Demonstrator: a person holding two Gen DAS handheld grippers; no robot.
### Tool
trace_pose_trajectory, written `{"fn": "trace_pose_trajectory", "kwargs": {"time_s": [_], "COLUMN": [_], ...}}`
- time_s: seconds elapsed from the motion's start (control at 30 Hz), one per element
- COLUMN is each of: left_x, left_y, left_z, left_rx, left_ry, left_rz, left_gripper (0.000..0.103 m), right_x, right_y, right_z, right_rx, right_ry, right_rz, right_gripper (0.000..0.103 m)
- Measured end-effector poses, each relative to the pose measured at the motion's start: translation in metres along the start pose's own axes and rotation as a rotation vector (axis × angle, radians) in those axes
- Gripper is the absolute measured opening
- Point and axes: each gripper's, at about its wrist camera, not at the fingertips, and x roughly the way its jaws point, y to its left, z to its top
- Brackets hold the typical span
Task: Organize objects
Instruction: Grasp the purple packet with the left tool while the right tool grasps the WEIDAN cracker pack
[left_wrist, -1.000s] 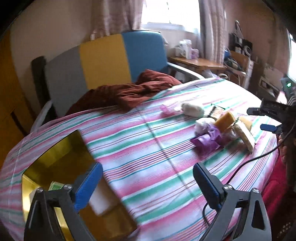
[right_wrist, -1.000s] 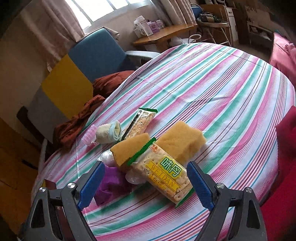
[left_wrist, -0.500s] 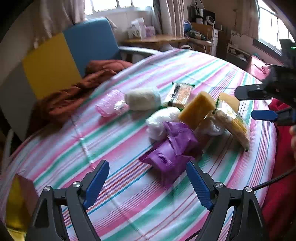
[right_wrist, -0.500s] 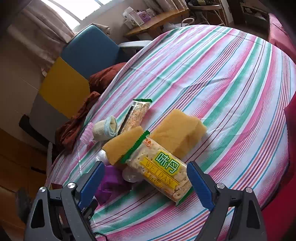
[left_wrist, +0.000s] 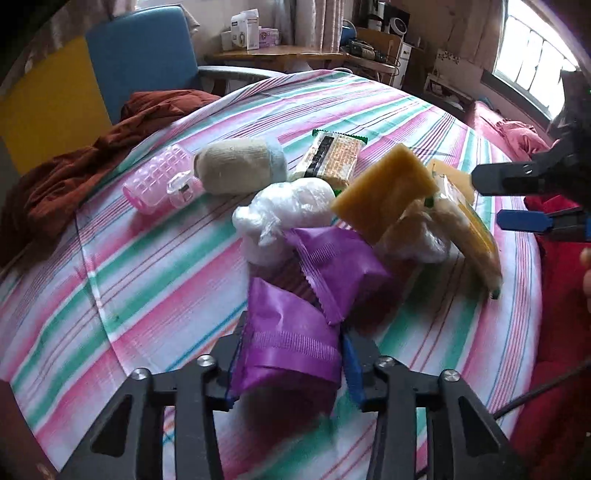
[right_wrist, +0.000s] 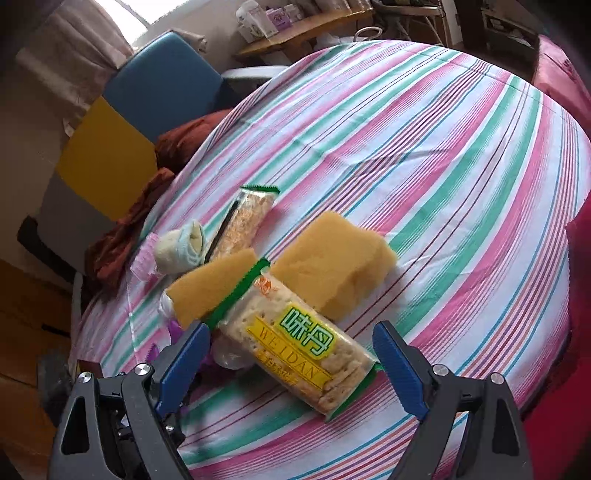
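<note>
- One striped tablecloth (left_wrist: 155, 280) in pink, green and white covers the round table and is the largest thing; all other places below are given from the cracker packet.
- Behind the table, far from the cracker packet, a chair (right_wrist: 122, 122) with blue, yellow and grey panels stands, and a rust-brown cloth (left_wrist: 85, 166) lies on its seat and touches the table edge.
- Right gripper (right_wrist: 291, 369) hovers just above the cracker packet (right_wrist: 299, 343) with its jaws wide, one blue pad on each side of the packet and neither pad touching it.
- Left gripper (left_wrist: 291, 365) is at the near edge of the pile, on the far side from the cracker packet; its jaws are closing, and the purple pouch (left_wrist: 288, 343) is between the blue pads, which press its two sides.
- Two yellow sponges lie under the far end of the cracker packet: the big sponge (right_wrist: 332, 258) and the thin sponge (right_wrist: 210, 288).
- A second purple pouch (left_wrist: 332, 266) lies just beside the held one.
- A crumpled white plastic bag (left_wrist: 288, 210) sits between the pouches and the thin sponge.
- A long snack bar packet (right_wrist: 243, 221) lies beyond the sponges.
- A rolled cream sock (left_wrist: 240, 166) lies beside the snack bar packet.
- A pink hair roller (left_wrist: 159, 177) touches the sock and is farthest from the cracker packet.
</note>
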Motion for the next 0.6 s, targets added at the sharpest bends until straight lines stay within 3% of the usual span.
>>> {"fn": "trace_pose_trajectory", "kwargs": {"time_s": [0.1, 0.3, 0.43, 0.57, 0.6], "left_x": [-0.007, -0.029, -0.043, -0.055, -0.058], "left_y": [0.002, 0.003, 0.006, 0.003, 0.001], "left_z": [-0.010, -0.039, -0.062, -0.077, -0.080], "left_rx": [-0.029, -0.095, -0.149, -0.164, -0.168], "left_ry": [0.002, 0.000, -0.013, -0.024, -0.024], "left_rz": [-0.001, 0.002, -0.011, -0.002, -0.004], "left_gripper": [0.042, 0.042, 0.042, 0.042, 0.042], "right_x": [0.001, 0.023, 0.031, 0.034, 0.035], "right_y": [0.010, 0.019, 0.020, 0.022, 0.025], "right_z": [-0.003, -0.011, -0.013, -0.016, -0.018], "right_rx": [-0.058, -0.143, -0.186, -0.222, -0.238], "right_ry": [-0.003, 0.078, 0.090, 0.094, 0.094], "right_rz": [-0.020, -0.168, -0.219, -0.247, -0.248], "right_gripper": [0.092, 0.092, 0.091, 0.070, 0.060]}}
